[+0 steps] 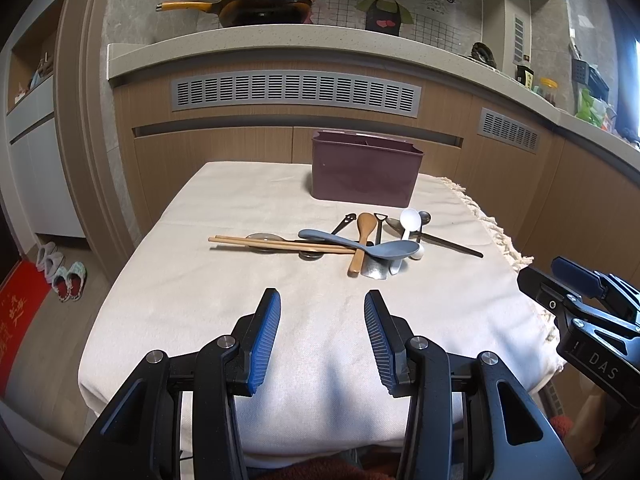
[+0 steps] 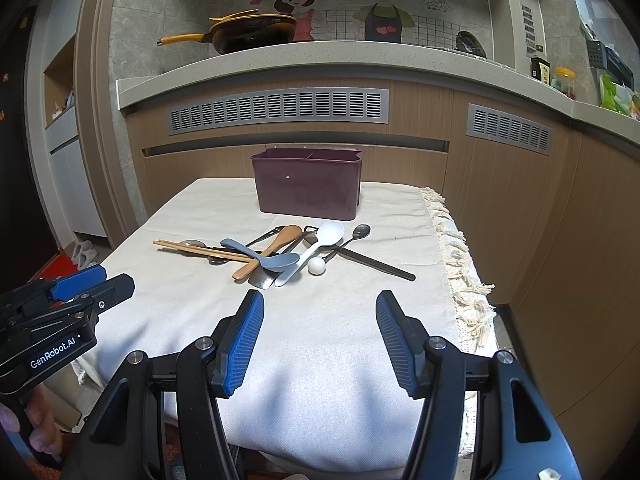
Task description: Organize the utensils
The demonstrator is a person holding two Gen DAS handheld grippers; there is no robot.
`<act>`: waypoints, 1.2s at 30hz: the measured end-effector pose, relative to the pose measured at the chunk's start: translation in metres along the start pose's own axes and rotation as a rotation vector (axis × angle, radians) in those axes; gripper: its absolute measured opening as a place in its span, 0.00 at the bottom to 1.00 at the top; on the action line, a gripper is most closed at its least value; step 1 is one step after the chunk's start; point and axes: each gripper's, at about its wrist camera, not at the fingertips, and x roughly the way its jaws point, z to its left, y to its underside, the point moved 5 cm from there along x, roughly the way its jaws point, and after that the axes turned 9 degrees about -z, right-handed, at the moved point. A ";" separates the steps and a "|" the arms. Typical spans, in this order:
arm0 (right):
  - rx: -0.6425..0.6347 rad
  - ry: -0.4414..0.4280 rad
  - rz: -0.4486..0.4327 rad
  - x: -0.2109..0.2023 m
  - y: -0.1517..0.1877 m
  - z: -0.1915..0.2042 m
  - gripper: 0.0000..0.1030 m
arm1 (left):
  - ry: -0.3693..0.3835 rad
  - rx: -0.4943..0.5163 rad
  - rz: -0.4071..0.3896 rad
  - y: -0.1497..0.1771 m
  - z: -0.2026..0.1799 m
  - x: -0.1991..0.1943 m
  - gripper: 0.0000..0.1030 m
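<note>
Nearest: left gripper [image 1: 322,300] over near edge of table [image 1: 200,300], jaws apart, blue ribbed pads [image 1: 266,340] w/ nothing between, only cloth beneath. Right gripper [image 2: 320,302] alongside, to the right, jaws also wide apart, empty, hovering above cloth. Each gripper visible at the edge of the other's view. Fingers of a hand [image 2: 24,428] on left gripper's grip, low left in right wrist view.

Table covered w/ cream cloth [image 2: 328,340]; tassel fringe [image 2: 464,280] down right edge.

Mid table: utensil pile, loose, overlapping. Chopsticks [image 1: 276,244], a pair, lying left-right, tips pointing left, crossing over a metal spoon [image 1: 262,237]. Grey-blue ladle-type spoon [image 1: 360,245] on top of chopsticks, bowl to the right. Wooden spoon [image 1: 361,240] angled near-far under it, bowl at far end. Flat metal spatula blade [image 1: 375,271] at near side of pile. White spoon [image 1: 409,226], bowl far, w/ small white ball [image 2: 317,266] just beside its handle. Dark metal spoon [image 2: 374,252] w/ long handle running out to the right & near. Other dark handles in pile, type unclear.

Far: maroon holder box [image 1: 366,174], upright, near far edge of table, well apart from pile; divider inside just visible; contents can't tell.

Beyond table: wood cabinets w/ grey vents [image 1: 296,92], stone countertop [image 1: 280,36], yellow-handled pan [image 1: 256,8] on it, cartoon wall sticker [image 1: 384,0] behind. Slippers [image 1: 60,276] on floor, far left.
</note>
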 end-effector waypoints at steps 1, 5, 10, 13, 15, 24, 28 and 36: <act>0.000 0.000 0.000 0.000 0.000 0.000 0.54 | 0.000 -0.001 0.000 0.000 0.000 0.000 0.43; 0.001 -0.001 0.001 0.000 0.000 0.000 0.54 | -0.001 -0.002 0.000 0.000 0.000 0.000 0.43; -0.001 0.000 0.000 0.000 0.000 -0.001 0.54 | -0.001 -0.001 -0.001 0.000 0.000 0.000 0.43; -0.001 0.000 0.000 0.001 0.000 -0.001 0.54 | -0.002 -0.001 0.001 0.000 0.000 0.000 0.43; -0.001 0.001 -0.001 0.000 -0.001 -0.001 0.54 | -0.003 -0.002 0.002 -0.001 0.000 0.000 0.43; -0.019 -0.021 -0.017 0.010 -0.015 -0.012 0.54 | 0.046 -0.015 0.028 -0.012 0.006 0.019 0.43; -0.048 -0.128 0.025 0.032 -0.026 -0.024 0.54 | 0.081 0.000 0.058 -0.027 0.013 0.048 0.43; -0.143 -0.247 0.226 0.115 -0.027 -0.029 0.51 | 0.195 -0.039 0.174 -0.038 0.031 0.113 0.43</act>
